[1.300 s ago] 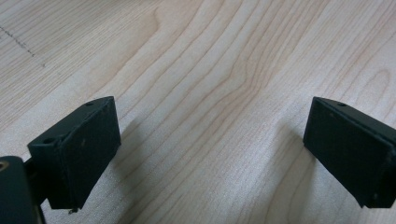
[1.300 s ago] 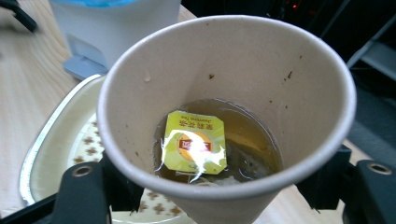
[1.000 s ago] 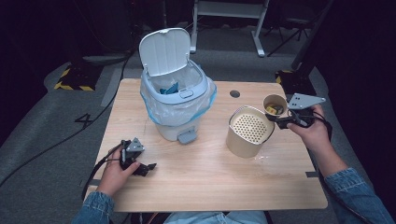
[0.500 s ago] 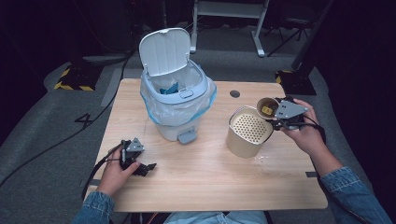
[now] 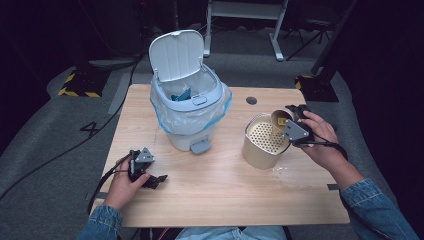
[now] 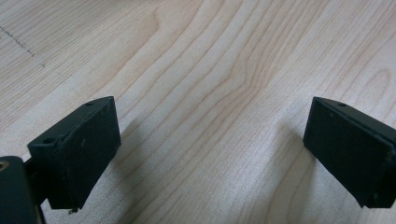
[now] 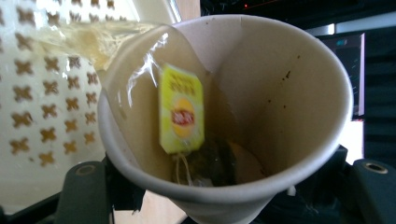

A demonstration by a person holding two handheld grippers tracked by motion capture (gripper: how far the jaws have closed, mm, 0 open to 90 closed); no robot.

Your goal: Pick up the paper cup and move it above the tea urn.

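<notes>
A paper cup [image 5: 279, 118] is tipped over a beige canister with a perforated top [image 5: 264, 141], and my right gripper [image 5: 291, 120] is shut on it. In the right gripper view the cup [image 7: 280, 93] lies on its side. It holds a wet tea bag with a yellow tag [image 7: 182, 109], and pale tea [image 7: 84, 39] runs from its lip onto the perforated top [image 7: 46, 107]. My left gripper [image 5: 156, 179] rests on the table at the front left. Its jaws stand wide open over bare wood [image 6: 210, 154].
A white pedal bin [image 5: 190, 107] with its lid up and a clear liner stands at the table's middle back, with blue scraps inside. A small wet patch [image 5: 287, 172] lies by the canister. A cable hole [image 5: 251, 100] sits near the back edge.
My right gripper carried the cup left and slightly down, from beside the canister to over its perforated top, tipping it further. The left gripper stayed put.
</notes>
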